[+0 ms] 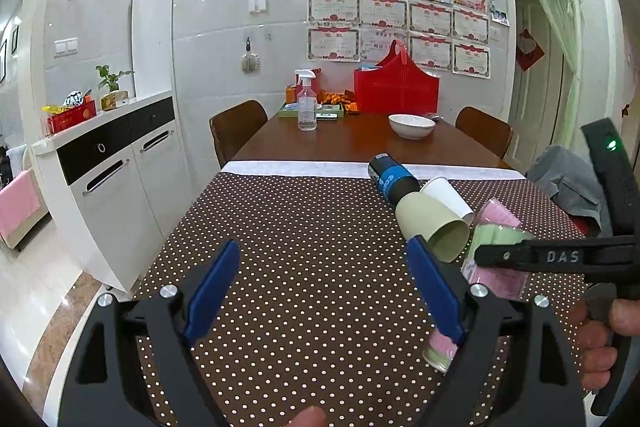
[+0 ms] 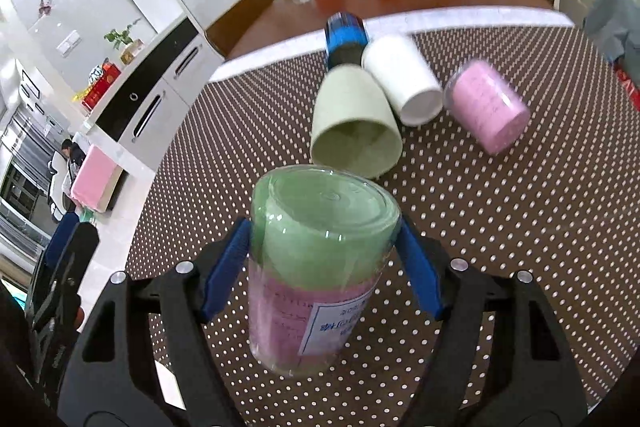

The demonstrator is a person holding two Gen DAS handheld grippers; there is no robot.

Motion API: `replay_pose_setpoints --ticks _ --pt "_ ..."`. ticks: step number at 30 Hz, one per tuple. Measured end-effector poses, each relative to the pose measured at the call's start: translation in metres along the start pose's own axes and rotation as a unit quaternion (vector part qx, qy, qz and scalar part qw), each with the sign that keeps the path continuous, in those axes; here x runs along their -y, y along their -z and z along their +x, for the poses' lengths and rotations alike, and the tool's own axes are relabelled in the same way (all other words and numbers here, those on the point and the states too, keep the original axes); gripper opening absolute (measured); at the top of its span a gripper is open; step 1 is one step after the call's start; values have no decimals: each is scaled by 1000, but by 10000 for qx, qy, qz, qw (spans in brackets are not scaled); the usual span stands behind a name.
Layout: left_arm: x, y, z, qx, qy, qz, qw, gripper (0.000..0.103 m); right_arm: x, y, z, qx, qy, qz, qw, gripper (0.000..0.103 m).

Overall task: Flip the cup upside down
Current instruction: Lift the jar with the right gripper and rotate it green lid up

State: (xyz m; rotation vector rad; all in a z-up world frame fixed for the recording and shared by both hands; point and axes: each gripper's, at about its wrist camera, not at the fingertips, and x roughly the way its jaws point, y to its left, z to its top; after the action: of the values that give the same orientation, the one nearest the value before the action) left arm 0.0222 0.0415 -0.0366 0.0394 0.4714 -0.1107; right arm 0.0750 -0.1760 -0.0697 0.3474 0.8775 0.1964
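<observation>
My right gripper (image 2: 322, 241) is shut on a clear cup with green and pink lining (image 2: 316, 279), base up, above the dotted cloth. The same cup (image 1: 500, 247) shows partly in the left wrist view behind the right gripper's body. My left gripper (image 1: 324, 263) is open and empty over the cloth. Lying on their sides beyond: a pale green cup (image 2: 354, 123) (image 1: 434, 227), a white cup (image 2: 404, 83) (image 1: 446, 197), a pink cup (image 2: 486, 107) and a blue-black cup (image 2: 346, 39) (image 1: 392, 179).
The brown dotted tablecloth (image 1: 288, 267) covers the near table. On the bare wood beyond stand a white bowl (image 1: 411, 125), a spray bottle (image 1: 307, 103) and a red bag (image 1: 396, 87). A white cabinet (image 1: 116, 179) stands left. Chairs flank the table.
</observation>
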Motion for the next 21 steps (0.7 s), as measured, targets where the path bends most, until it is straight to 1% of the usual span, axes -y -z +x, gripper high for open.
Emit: replay_pose_setpoints --ticks 3,6,8,12,13,16,19,21 --pt "1 -2 -2 13 -17 -8 10000 84 -8 0 -11 268 -2 -143 9995 70" --pt "2 -4 -2 27 -41 -29 10000 84 -21 0 -19 623 139 -471 9968 70" --pt "2 -5 -3 35 -59 -53 10000 84 -30 2 -29 902 343 -772 9923 70" --pt "1 -6 -2 25 -69 -93 9999 84 -42 5 -42 1241 618 -1221 9828 70" --pt "2 -6 -2 29 -68 -101 9999 84 -46 8 -46 1357 730 -1397 9781 70" --pt "2 -5 -2 37 -68 -115 9999 84 -54 14 -51 1530 895 -1729 9689 70" --pt "4 -5 -2 36 -51 -131 9999 84 -62 22 -50 1598 1018 -2079 9596 70" --pt "5 -4 -1 29 -40 -139 9999 84 -64 27 -47 1567 1006 -2207 9574 70"
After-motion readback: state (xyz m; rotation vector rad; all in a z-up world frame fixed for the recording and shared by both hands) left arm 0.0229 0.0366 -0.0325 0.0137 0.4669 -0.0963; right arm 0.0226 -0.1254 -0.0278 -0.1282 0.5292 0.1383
